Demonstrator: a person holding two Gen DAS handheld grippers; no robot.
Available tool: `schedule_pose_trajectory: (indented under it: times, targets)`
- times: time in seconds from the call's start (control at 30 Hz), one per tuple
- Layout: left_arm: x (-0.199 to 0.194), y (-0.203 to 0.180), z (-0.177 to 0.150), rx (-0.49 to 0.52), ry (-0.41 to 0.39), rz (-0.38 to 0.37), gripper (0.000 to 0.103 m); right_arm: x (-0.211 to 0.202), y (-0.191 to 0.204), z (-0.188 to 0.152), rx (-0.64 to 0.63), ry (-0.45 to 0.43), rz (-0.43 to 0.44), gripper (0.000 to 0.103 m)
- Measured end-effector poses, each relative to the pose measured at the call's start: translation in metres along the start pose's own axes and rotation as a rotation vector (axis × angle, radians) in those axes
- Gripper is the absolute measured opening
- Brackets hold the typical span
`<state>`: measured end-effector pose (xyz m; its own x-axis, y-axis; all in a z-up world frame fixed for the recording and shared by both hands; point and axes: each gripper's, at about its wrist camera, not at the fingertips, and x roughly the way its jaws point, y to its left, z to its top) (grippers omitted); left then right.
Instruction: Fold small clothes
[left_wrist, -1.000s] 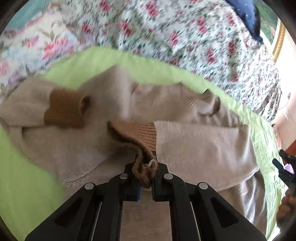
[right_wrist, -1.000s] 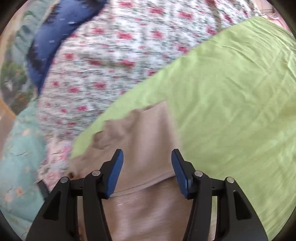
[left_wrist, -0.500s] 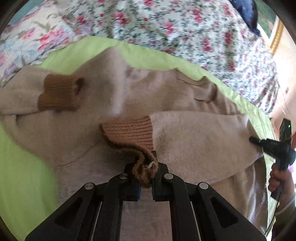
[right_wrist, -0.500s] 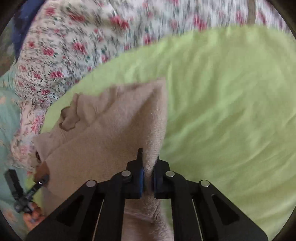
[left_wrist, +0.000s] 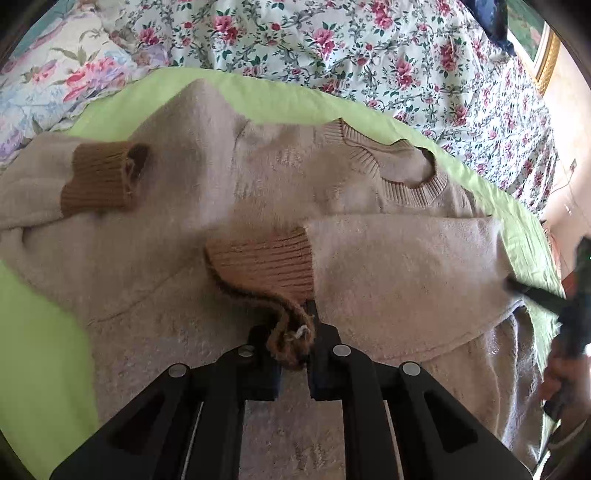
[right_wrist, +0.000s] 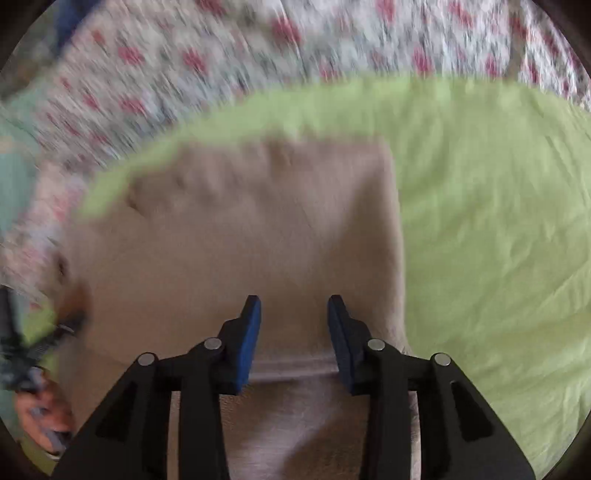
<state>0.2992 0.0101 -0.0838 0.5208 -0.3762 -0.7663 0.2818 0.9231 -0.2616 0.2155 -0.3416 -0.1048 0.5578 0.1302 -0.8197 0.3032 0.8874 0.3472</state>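
the left gripper (left_wrist: 295, 343) has its jaws clenched on the brown ribbed cuff (left_wrist: 266, 266) of the beige sweater (left_wrist: 177, 266), whose sleeve lies folded across the body. the right gripper (right_wrist: 293, 332) hangs with jaws released just over the sweater's side edge. the sweater lies on a green sheet (right_wrist: 491, 229), with the floral bedspread (left_wrist: 369, 51) beyond.

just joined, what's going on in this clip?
A person with a handheld gripper in each hand is folding a beige sweater spread on a green sheet over a floral bedspread. The left gripper is shut on the brown cuff of one sleeve, laid across the body. The right gripper is open above the sweater's edge. The other cuff lies unheld.
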Motion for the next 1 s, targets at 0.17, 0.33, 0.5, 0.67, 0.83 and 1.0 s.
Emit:
schedule_pose_trajectory:
  times: [0.17, 0.33, 0.5, 0.67, 0.83, 1.0]
  targets:
    - [-0.04, 0.035, -0.014, -0.007, -0.036, 0.119, 0.018, -0.043, -0.005, -0.007, 0.073, -0.069, 0.062, 0.04]
    - [-0.067, 0.066, 0.001, 0.025, -0.087, 0.257, 0.034, -0.068, 0.025, -0.027, 0.054, -0.08, 0.185, 0.051]
    - [-0.051, 0.065, 0.034, 0.15, -0.118, 0.365, 0.098, -0.071, 0.048, -0.05, 0.079, -0.052, 0.269, 0.051]
    - [-0.01, 0.068, 0.065, 0.235, -0.089, 0.444, 0.098, -0.064, 0.056, -0.061, 0.086, -0.013, 0.287, 0.052]
    - [0.012, 0.097, 0.077, 0.16, -0.016, 0.393, 0.028, -0.067, 0.051, -0.069, 0.101, -0.012, 0.279, 0.052]
    - [-0.043, 0.094, 0.073, 0.034, -0.124, 0.284, 0.012, -0.072, 0.046, -0.075, 0.113, -0.037, 0.279, 0.052]
